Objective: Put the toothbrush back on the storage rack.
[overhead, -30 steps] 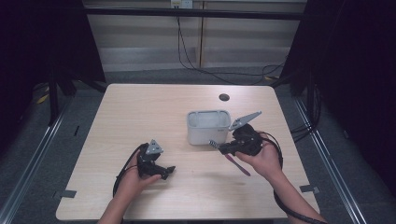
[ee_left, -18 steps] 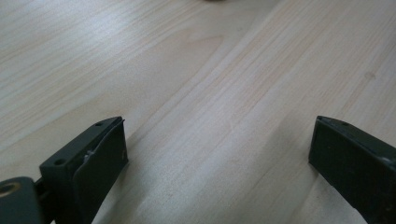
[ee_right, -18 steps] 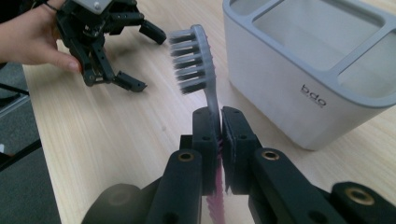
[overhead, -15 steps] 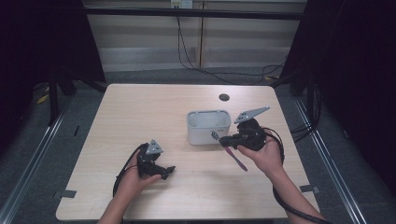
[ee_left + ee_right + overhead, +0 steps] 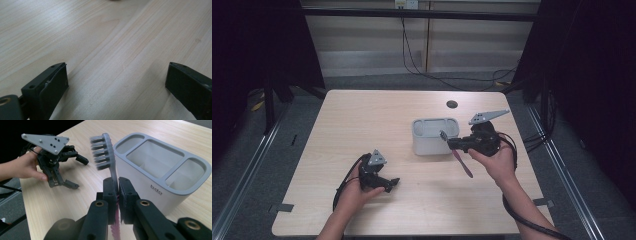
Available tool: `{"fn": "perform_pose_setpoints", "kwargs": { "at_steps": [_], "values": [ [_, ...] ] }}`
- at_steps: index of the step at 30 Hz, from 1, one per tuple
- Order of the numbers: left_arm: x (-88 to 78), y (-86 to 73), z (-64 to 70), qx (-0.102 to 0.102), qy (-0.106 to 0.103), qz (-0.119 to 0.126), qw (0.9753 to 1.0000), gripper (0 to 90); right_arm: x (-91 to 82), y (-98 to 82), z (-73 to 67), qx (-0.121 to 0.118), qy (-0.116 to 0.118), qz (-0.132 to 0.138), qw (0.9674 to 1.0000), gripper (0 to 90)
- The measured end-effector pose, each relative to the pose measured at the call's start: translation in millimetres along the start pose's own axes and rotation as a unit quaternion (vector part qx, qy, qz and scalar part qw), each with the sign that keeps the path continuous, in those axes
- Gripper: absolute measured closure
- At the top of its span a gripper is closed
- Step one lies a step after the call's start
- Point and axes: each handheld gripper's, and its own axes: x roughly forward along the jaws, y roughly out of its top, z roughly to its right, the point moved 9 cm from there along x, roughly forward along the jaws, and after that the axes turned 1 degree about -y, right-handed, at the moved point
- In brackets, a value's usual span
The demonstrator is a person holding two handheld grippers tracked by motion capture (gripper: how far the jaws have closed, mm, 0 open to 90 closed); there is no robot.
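At the near left of the pale wooden counter (image 5: pixel 362 125), a person's left hand (image 5: pixel 354 192) holds the left gripper (image 5: pixel 388 184) low over the wood. Its fingers (image 5: pixel 46 86) stand wide apart with nothing but bare wood grain between them, as the left gripper view shows. A grey three-cornered plate sits on top of it, and a black cable loops back from it toward the person.

Near the middle of the counter stands a grey caddy (image 5: pixel 434 136), an upright holder with rounded corners and three open compartments on top, one large in the middle and a smaller one at each end. The right gripper view shows small lettering on its side.

Just right of the caddy, the right hand (image 5: pixel 496 162) holds the right gripper (image 5: pixel 451 145), whose fingers (image 5: pixel 125 192) are closed on the neck of a toothbrush (image 5: pixel 457 152). The grey bristled head (image 5: pixel 102 151) points up beside the caddy's rim, not inside any compartment, and the purple handle slants down toward the person.

Farther back lies a small dark round disc (image 5: pixel 452 104) on the counter.
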Motion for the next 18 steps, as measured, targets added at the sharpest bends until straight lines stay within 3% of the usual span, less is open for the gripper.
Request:
{"fn": "perform_pose_setpoints", "kwargs": {
  "at_steps": [18],
  "values": [
    [0.0, 0.1, 0.0, 0.0, 0.0, 0.0, 1.0, 3.9, -12.4, 19.1, 9.5, 0.024, -0.006, 0.062, 0.9978, 84.8]
  ]
}}
